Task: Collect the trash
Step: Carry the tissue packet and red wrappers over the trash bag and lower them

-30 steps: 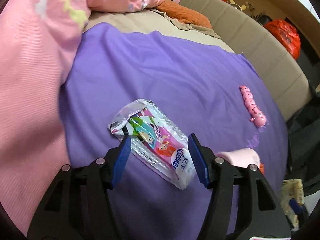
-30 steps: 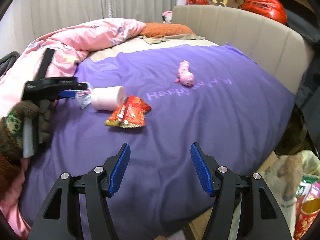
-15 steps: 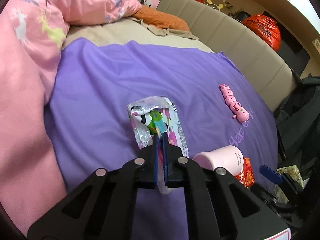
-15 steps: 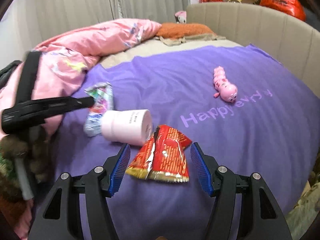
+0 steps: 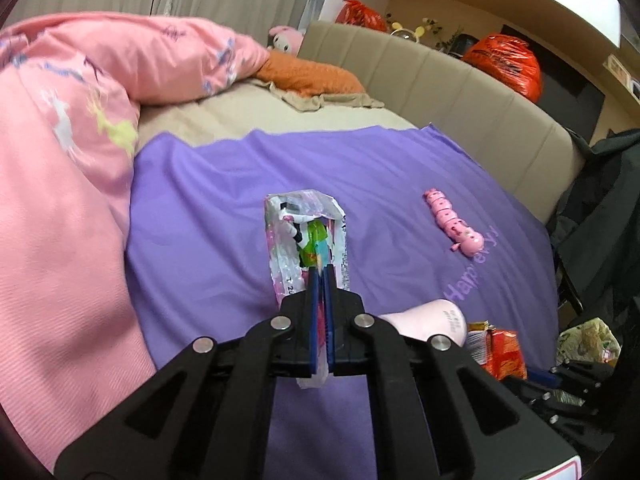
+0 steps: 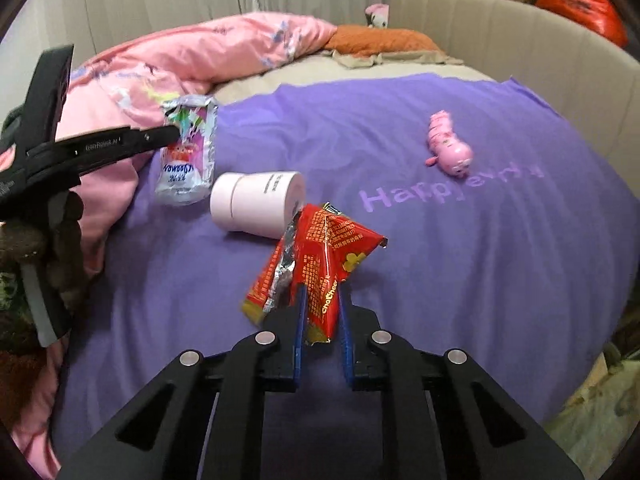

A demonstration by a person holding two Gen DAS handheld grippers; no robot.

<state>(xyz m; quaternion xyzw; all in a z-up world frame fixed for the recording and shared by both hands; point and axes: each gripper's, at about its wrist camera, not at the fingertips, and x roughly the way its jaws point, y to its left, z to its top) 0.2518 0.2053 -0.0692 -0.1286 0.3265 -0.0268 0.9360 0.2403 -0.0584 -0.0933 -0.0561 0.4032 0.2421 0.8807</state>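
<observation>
My left gripper [image 5: 319, 274] is shut on a colourful tissue pack wrapper [image 5: 306, 232] and holds it lifted above the purple blanket [image 5: 224, 184]. The wrapper also shows in the right wrist view [image 6: 186, 156], hanging from the left gripper [image 6: 174, 133]. My right gripper [image 6: 321, 298] is shut on a red snack wrapper [image 6: 328, 248], which stands up from its jaws. In the left wrist view that red wrapper [image 5: 500, 350] shows at the lower right.
A pink cylinder [image 6: 258, 204] lies on its side between the two wrappers. A pink caterpillar toy [image 6: 448, 148] lies on the blanket at the right. A pink duvet [image 5: 64, 160] is heaped along the left. A beige headboard [image 5: 460, 92] curves behind.
My left gripper shut on the tissue pack wrapper and lifted it. My right gripper moved forward to the red snack wrapper and shut on it.
</observation>
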